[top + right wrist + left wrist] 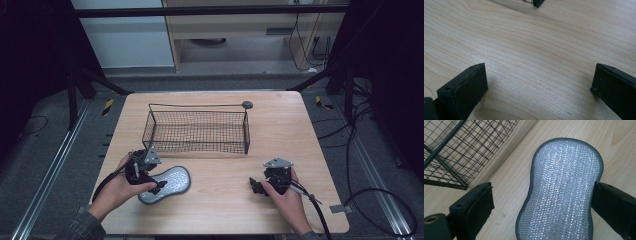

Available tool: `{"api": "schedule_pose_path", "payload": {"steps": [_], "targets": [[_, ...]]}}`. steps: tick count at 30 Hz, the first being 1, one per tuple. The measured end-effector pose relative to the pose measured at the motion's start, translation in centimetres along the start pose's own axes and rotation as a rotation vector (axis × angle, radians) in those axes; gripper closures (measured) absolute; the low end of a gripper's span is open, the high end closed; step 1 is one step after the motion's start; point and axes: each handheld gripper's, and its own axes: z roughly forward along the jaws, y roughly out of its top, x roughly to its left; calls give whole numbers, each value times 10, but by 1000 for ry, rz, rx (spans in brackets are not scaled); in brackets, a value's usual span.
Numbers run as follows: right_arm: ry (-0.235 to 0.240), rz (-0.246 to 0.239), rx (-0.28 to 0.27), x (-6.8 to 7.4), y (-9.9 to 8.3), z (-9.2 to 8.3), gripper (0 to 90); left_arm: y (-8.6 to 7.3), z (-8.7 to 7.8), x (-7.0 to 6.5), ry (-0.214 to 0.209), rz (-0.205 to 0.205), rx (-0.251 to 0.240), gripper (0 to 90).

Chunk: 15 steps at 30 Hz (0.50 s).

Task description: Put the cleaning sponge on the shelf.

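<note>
Silver-mesh scrubbing pad (166,184) lies flat on the wooden table (220,210), at seven o'clock from the wire basket (196,131). Left gripper (150,180) straddles it, jaws apart, one touching its edge. Right gripper (260,186), at four o'clock, rests spread wide over bare wood.

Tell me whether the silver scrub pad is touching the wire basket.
Apart. The left gripper view shows bare wood between the silver scrub pad and the wire basket; the high view shows the same gap.
</note>
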Motion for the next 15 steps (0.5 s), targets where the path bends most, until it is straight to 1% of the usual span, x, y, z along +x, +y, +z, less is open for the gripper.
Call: {"api": "schedule_pose_path", "payload": {"steps": [1,2,4,6,8,10,13,15], "targets": [[0,0,0,0,0,0,4,0,0,0,-12,16,8,36],[0,0,0,0,0,0,4,1,2,-1,-28,30,29,34],[-1,1,0,0,0,0,3,3,4,-2,-44,53,56,38],[-1,0,0,0,0,0,3,4,7,-3,-75,68,70,40],[0,0,0,0,0,0,4,7,11,-4,-85,88,93,43],[0,0,0,0,0,0,4,8,16,-4,-107,101,117,43],[0,0,0,0,0,0,4,9,23,-5,-116,112,140,42],[0,0,0,0,0,0,4,10,27,-8,-136,130,158,40]]}}
